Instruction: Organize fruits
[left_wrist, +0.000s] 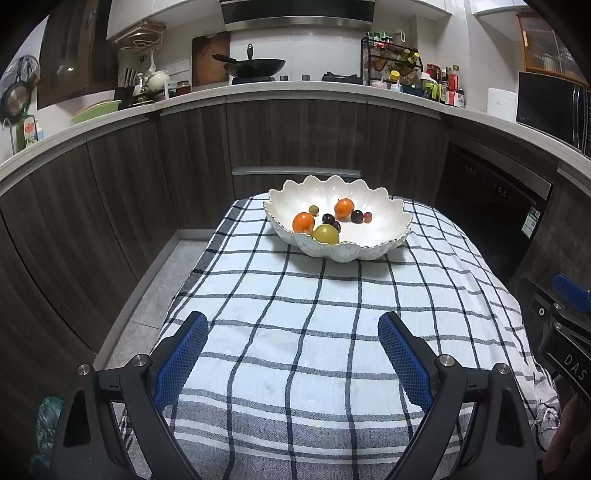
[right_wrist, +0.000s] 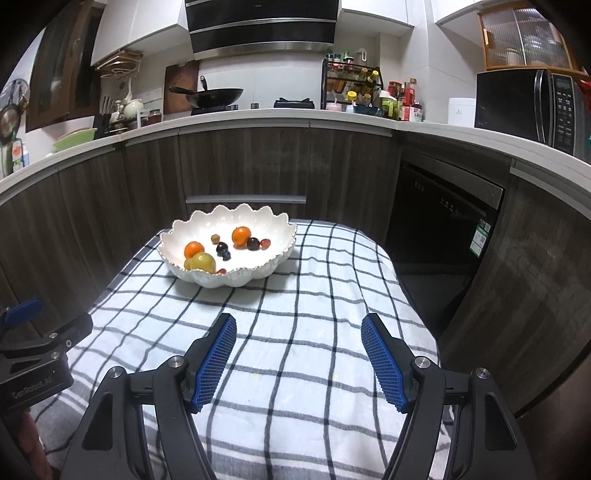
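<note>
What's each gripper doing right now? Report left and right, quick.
Left gripper: open, holding nothing, above the checked cloth.
Right gripper: open, holding nothing, short of the white bowl of fruit.

Dark wood cabinets (right_wrist: 258, 162), white counter (right_wrist: 258, 115)

Small table, fully covered by a white cloth (left_wrist: 314, 332) with dark blue check lines; cloth hangs over the edges, grey band along its near end. One thing stands directly on the cloth: a white bowl (left_wrist: 343, 251) with a scalloped, gold-tipped rim, at the far end of the table, well apart from the near edge. Bowl casts a soft shadow on the cloth just in front of it. Cloth near the bowl lies flat; slight rumpling at the right-hand drop.
</note>
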